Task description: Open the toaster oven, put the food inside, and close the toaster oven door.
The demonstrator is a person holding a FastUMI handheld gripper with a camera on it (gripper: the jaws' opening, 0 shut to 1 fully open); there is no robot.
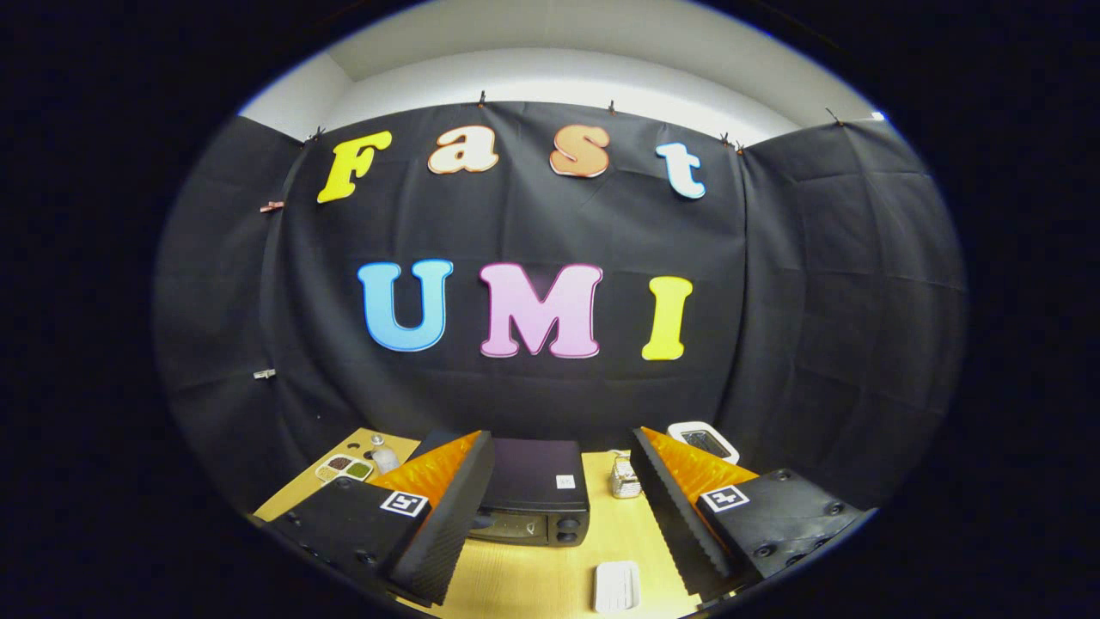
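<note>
Hovering above a wooden table (550, 585), the gripper (559, 524) holds its fingers spread wide with nothing between them. Just ahead, between the fingers, sits the black toaster oven (533, 499), its door apparently shut. That fits either an oven awaiting its food or one already loaded and closed; its inside is hidden. A small white ridged item (617, 586) lies nearer, a metallic object (626, 478) beside the oven. Small square marker tags can be seen, but no brand is legible.

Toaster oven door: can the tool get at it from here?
Probably yes. The tool is open, and the toaster oven sits on the table just ahead between its fingers, door shut, nothing in front of it.
</note>
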